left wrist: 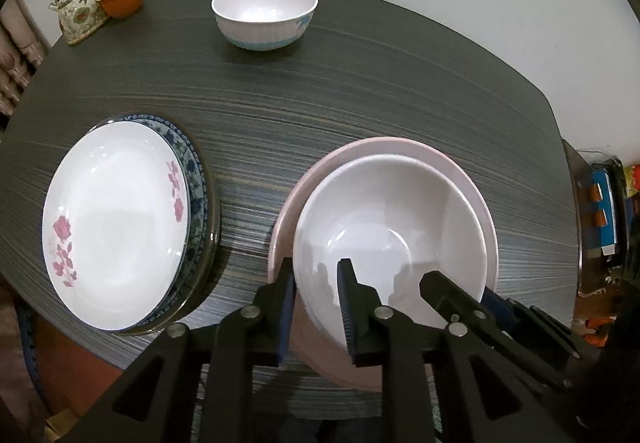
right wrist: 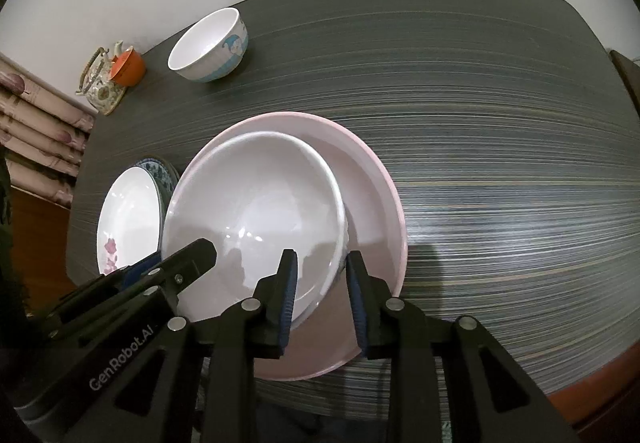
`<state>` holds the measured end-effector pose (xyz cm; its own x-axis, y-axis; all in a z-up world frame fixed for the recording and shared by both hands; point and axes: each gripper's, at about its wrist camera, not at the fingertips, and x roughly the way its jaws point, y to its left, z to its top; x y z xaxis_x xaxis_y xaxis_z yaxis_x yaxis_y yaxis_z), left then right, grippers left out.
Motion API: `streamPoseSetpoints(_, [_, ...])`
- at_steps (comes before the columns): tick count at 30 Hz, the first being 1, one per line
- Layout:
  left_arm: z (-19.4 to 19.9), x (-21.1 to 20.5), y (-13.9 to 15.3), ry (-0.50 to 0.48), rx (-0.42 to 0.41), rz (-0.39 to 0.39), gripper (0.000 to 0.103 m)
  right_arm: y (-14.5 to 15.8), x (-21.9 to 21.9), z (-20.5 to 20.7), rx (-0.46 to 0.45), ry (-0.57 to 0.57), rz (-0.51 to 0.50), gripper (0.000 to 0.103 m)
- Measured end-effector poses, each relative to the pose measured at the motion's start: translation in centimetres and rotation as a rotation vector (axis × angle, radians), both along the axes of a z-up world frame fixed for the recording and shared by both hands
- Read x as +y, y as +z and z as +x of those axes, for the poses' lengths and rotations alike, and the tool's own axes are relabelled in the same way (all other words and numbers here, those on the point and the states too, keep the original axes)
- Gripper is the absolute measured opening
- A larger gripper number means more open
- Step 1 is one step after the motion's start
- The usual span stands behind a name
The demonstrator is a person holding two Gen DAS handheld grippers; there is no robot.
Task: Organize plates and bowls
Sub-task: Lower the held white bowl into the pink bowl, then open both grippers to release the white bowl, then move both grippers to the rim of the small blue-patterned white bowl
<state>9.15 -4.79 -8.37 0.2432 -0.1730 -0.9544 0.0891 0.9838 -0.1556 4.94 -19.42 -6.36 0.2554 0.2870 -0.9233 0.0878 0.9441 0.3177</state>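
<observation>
Table (right wrist: 500,163) open on right; plate stack (left wrist: 120,223) blocks left, small bowl (left wrist: 264,13) at back.

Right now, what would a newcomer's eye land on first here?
The large white bowl sitting in the pink bowl at the table's near edge, with the left gripper and the right gripper each straddling its rim. Next, the rose-patterned plate stacked on a blue-patterned plate to the left.

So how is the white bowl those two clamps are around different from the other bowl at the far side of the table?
The near white bowl is wide, shallow and plain; the far bowl looks narrower and deeper, with a blue band and picture outside. The near bowl sits inside a pink plate; the far bowl stands alone on the table. The left gripper and right gripper straddle the near bowl's rim; nothing touches the far bowl. Both are upright, empty and white inside.
</observation>
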Motion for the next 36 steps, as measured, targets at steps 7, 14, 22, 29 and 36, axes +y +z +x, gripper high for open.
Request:
streamPoseSetpoints(7, [0.0,-0.1,0.1,-0.003,-0.002,-0.004,0.023,0.2,-0.3,-0.1,-0.006,-0.004,0.005,0.026])
streamPoseSetpoints(14, [-0.1,-0.1,0.3,-0.012,-0.011,-0.006,0.026,0.4,-0.5,-0.2,-0.008,-0.013,0.017,0.026])
streamPoseSetpoints(22, [-0.2,0.0,1.7,-0.030,-0.065,-0.011,0.035,1.9,-1.1,-0.1,-0.055,-0.028,0.025,0.030])
streamPoseSetpoints(29, [-0.1,0.3,3.4,-0.065,-0.111,-0.037,0.042,3.7,-1.4,0.7,-0.107,-0.025,0.017,0.037])
streamPoseSetpoints(36, [2.1,3.0,4.2,-0.013,-0.127,-0.060,0.042,4.7,-1.0,2.5,-0.137,0.022,0.006,0.038])
